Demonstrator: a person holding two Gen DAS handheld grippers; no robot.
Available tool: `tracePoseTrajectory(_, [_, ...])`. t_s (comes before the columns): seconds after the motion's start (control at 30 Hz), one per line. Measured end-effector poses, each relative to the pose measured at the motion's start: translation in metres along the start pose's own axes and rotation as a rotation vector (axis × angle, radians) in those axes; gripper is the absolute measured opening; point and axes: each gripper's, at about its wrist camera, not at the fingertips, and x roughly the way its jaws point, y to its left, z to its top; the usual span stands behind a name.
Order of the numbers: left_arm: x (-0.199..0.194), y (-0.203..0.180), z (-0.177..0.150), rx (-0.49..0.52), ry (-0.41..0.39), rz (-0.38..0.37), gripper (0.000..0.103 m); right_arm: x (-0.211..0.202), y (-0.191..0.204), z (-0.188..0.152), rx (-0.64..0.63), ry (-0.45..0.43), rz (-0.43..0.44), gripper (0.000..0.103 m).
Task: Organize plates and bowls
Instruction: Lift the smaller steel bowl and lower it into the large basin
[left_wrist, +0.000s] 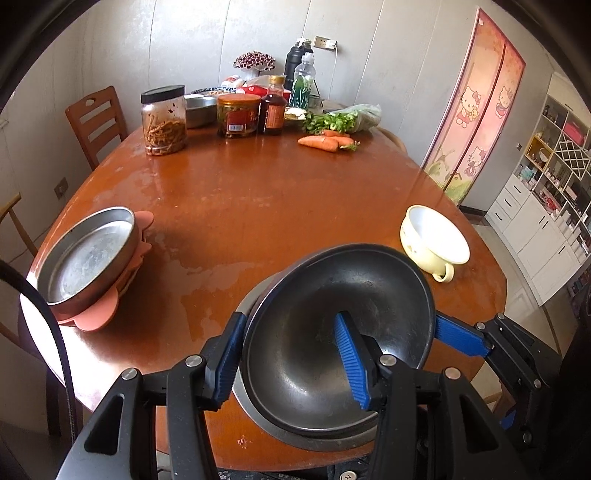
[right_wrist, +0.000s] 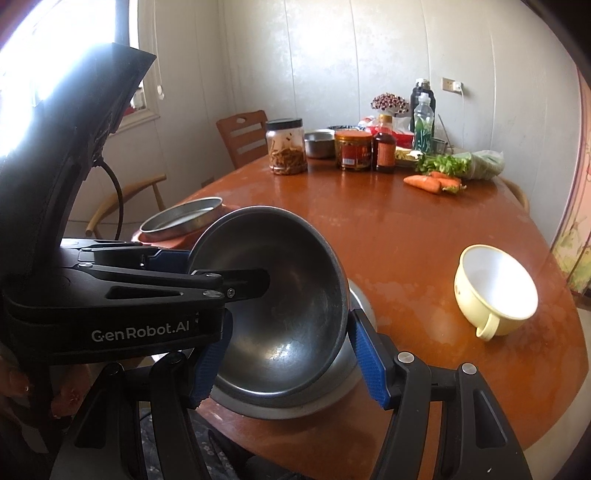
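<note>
**Dark bowl held tilted over a steel bowl at the bench's near edge**

You hold a tool in each hand, and both meet at one dark metal bowl (left_wrist: 332, 332) at six o'clock on the round wooden bench (left_wrist: 258, 206). Your left tool (left_wrist: 291, 362) clamps the bowl's rim, one blue pad outside the wall and one inside. Your right tool (right_wrist: 291, 358) straddles the same bowl from the other side; its blue fingers (right_wrist: 369, 365) sit against the outer wall, but you cannot tell whether it truly presses or only steadies.

The dark bowl is tipped, its mouth facing you, and it rests partly inside a wider steel bowl (left_wrist: 258, 417) that sits at the bench's near edge.

A cream cup-shaped bowl with a handle (left_wrist: 432, 240) stands apart at three o'clock. A steel plate (left_wrist: 88, 258) lies on pink plates (left_wrist: 103, 314) at nine o'clock. Jars, bottles, greens and carrots (left_wrist: 321, 142) crowd twelve o'clock.

Risks, as a judgement: a rim pinch on smooth metal may slip, letting the bowl swing or drop. The steel bowl beneath is close to the edge; a push could slide it off. Uneven release between your two tools could leave the dark bowl crooked rather than nested.
</note>
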Motion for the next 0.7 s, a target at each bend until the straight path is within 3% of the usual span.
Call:
tracePoseTrajectory(0.27, [0.013, 0.000, -0.002, 0.015, 0.015, 0.015, 0.049, 0.015, -0.006, -0.003, 0.007, 0.035, 0.007, 0.067])
tracePoseTrajectory(0.7, [0.017, 0.002, 0.001, 0.011, 0.017, 0.032, 0.050, 0.023, -0.010, -0.002, -0.011, 0.018, 0.010, 0.067])
